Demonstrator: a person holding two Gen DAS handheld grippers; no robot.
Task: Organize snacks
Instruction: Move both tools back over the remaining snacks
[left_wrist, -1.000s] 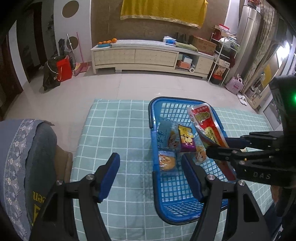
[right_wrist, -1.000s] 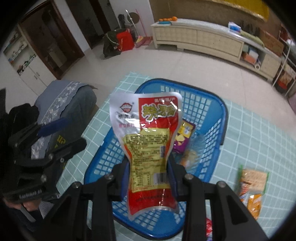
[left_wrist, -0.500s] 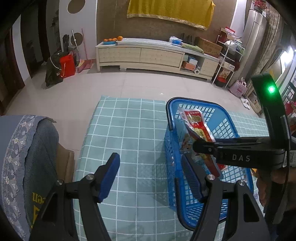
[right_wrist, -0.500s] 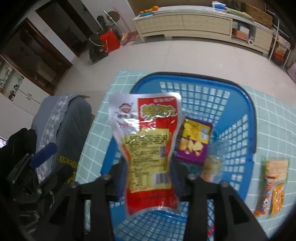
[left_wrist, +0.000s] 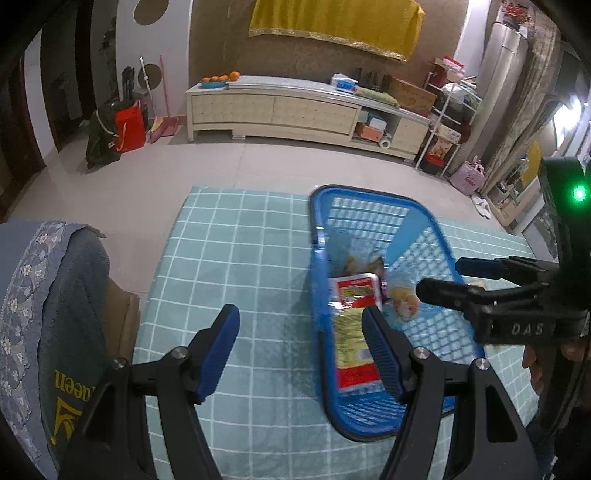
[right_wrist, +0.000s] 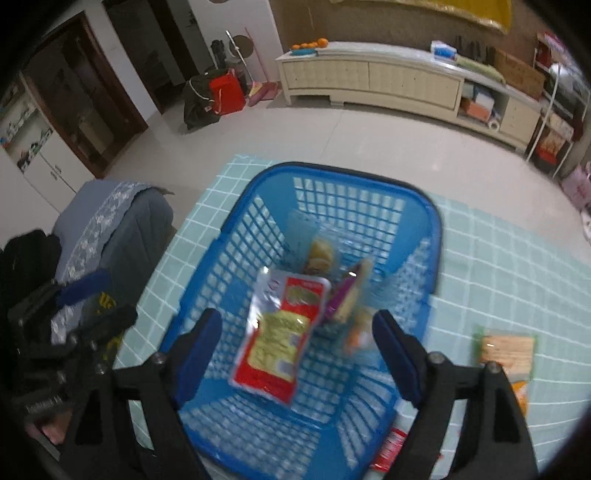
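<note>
A blue mesh basket sits on the teal checked tablecloth. A red and silver snack pouch lies inside it, blurred, beside a purple packet and other small snacks. My right gripper is open and empty above the basket; it also shows at the right of the left wrist view. My left gripper is open and empty over the cloth at the basket's left rim.
An orange cracker pack and a red packet lie on the cloth right of the basket. A grey-blue covered chair stands at the table's left edge. A long cream cabinet lines the far wall.
My right gripper opened and let go of the red pouch, which dropped into the basket. The left gripper stayed open beside the basket.
</note>
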